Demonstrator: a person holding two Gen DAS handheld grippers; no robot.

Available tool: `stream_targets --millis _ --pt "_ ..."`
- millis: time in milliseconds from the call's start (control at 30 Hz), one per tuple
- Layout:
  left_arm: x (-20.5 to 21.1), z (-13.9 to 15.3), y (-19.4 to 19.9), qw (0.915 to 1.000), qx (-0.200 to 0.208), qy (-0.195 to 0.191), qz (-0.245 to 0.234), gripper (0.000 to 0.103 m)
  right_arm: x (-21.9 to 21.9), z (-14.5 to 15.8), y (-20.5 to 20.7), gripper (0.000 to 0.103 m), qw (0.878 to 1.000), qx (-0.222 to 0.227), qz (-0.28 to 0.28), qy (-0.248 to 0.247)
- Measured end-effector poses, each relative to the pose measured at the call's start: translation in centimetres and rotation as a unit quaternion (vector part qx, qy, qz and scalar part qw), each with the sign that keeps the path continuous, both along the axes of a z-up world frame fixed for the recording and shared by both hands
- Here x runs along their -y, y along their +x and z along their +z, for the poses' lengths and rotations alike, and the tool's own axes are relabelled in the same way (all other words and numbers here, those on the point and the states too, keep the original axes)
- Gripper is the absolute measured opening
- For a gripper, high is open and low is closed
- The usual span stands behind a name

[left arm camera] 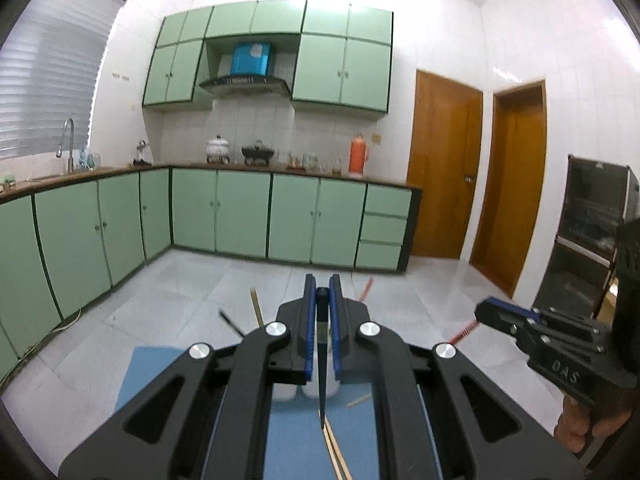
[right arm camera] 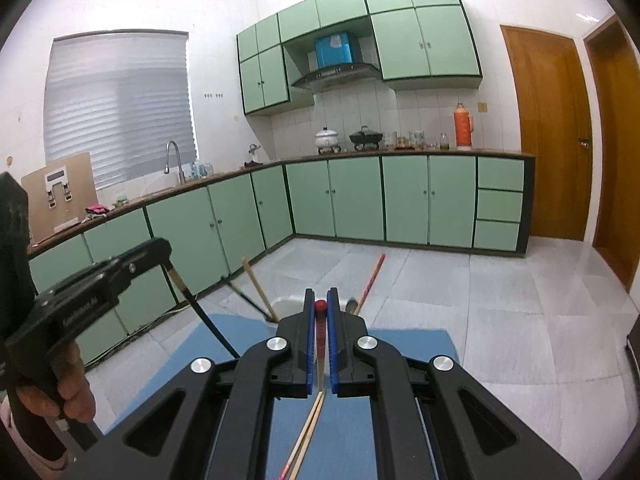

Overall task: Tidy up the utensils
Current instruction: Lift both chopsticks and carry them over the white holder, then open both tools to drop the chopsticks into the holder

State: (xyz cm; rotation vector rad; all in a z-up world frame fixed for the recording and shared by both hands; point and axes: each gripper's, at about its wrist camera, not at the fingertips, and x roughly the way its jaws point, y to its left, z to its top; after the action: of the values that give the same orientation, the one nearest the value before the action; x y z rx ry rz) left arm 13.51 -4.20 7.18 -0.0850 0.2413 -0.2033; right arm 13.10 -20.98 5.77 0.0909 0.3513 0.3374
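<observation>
Black chopstick (left arm camera: 322, 364) probably between left fingers (left arm camera: 307, 332).

The white holder (right arm camera: 286, 303) is mostly hidden behind the right gripper (right arm camera: 320, 344); jars (left arm camera: 310, 162) too blurred to identify.

A black chopstick (left arm camera: 322, 360) is pinched between the left claw's (left arm camera: 322, 300) blue pads, its tip pointing down toward the blue mat (left arm camera: 152, 376). A red-ended chopstick (right arm camera: 320, 344) is pinched in the right claw (right arm camera: 320, 312). More chopsticks (right arm camera: 260, 288) lean in a white holder (right arm camera: 286, 304) at the mat's far edge.
</observation>
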Motion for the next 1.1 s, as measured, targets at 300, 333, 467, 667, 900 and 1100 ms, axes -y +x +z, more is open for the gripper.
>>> stream_targets --millis 300,333,467,667,900,1100 --pt "0.4 4.6 3.8 0.9972 0.070 -0.013 0.021 0.006 -0.4 4.0 3.4 0.006 0.999 0.041 0.003 0.003" --pt "0.6 4.8 4.2 0.9967 0.076 -0.011 0.025 0.006 -0.5 4.1 3.8 0.006 0.999 0.042 0.004 0.003" --pt "1.2 5.0 6.4 0.9952 0.093 -0.004 0.033 0.006 -0.7 4.3 6.2 0.006 0.999 0.038 0.002 0.003" --pt "1.6 2.5 10.1 0.9967 0.071 0.004 0.039 0.006 -1.6 2.6 10.0 0.006 1.000 0.013 -0.005 -0.013" --pt "0.7 -1.1 13.2 0.9988 0.024 0.008 0.042 0.006 -2.3 -0.4 13.2 0.006 0.999 -0.023 -0.004 -0.023" --pt "-0.2 -3.5 14.7 0.9990 -0.012 0.019 0.040 0.006 -3.0 -2.8 14.3 0.006 0.998 -0.049 0.002 -0.030"
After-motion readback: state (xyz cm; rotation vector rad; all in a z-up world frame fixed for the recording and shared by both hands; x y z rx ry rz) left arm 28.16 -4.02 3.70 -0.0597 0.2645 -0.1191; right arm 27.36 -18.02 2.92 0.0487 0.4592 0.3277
